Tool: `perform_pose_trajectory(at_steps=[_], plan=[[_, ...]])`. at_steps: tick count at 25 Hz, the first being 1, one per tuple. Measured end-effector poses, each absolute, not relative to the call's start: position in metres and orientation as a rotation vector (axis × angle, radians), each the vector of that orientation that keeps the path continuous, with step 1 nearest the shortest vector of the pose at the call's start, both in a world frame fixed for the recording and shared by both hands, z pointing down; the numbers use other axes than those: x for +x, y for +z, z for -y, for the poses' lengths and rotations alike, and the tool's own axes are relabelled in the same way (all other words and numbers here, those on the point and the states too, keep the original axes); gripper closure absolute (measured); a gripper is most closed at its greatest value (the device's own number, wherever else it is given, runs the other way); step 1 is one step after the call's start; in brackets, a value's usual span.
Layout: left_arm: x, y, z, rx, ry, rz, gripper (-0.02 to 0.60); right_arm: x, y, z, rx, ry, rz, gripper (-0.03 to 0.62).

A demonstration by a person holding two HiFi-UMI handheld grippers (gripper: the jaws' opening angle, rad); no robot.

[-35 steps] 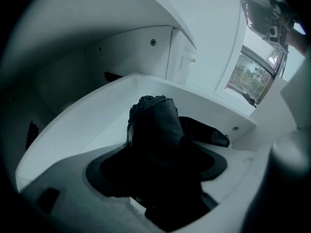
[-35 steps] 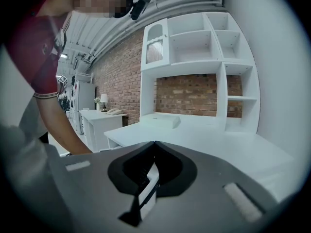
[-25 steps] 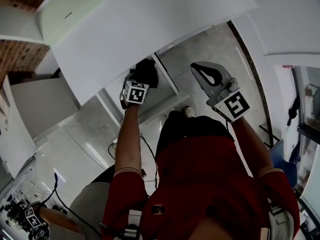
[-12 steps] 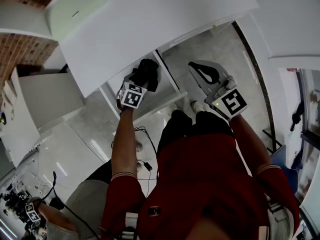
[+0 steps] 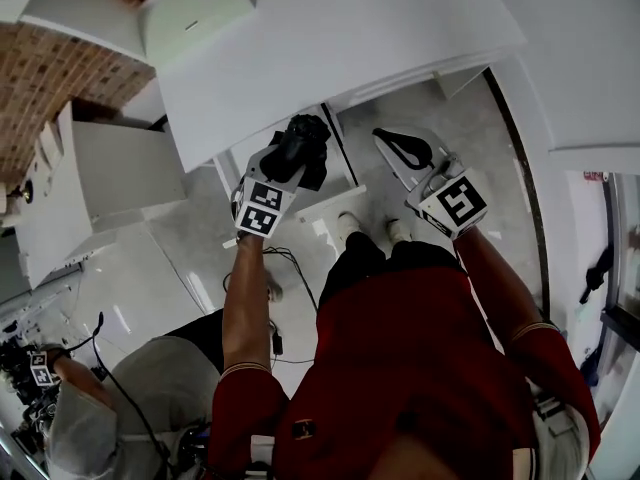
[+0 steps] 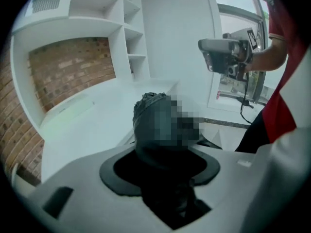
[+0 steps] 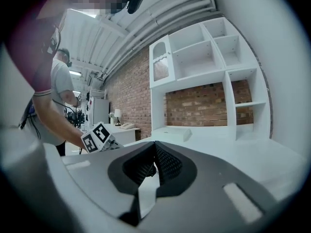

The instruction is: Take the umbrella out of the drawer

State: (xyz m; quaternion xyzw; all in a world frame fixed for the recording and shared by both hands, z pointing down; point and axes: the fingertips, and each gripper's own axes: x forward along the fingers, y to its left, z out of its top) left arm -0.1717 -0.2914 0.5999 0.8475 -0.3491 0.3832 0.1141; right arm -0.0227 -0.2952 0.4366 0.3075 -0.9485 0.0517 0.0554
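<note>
Over the open drawer, at the front edge of the white desk, the left gripper holds up the black folded umbrella; its jaws have just been closing and clamp it, partly open. Right gripper, well apart to the right, has its jaws together and empty.

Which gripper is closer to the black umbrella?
Left. The left gripper has its fingers closed on the umbrella. The right gripper is off to the side, apart from it, shut and empty.
</note>
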Motion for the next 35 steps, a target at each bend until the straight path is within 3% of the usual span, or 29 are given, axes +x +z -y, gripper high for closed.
perform_pose_trajectory(at_steps=[22,35], plan=[[-0.094,0.355,0.222,2.513,0.300,1.841,0.353,0.020,0.344,0.245,0.641,0.061,3.204,0.583],[-0.121,0.300,0.169,2.555,-0.041,1.930,0.353,-0.010,0.317,0.202,0.663,0.028,3.241,0.583]])
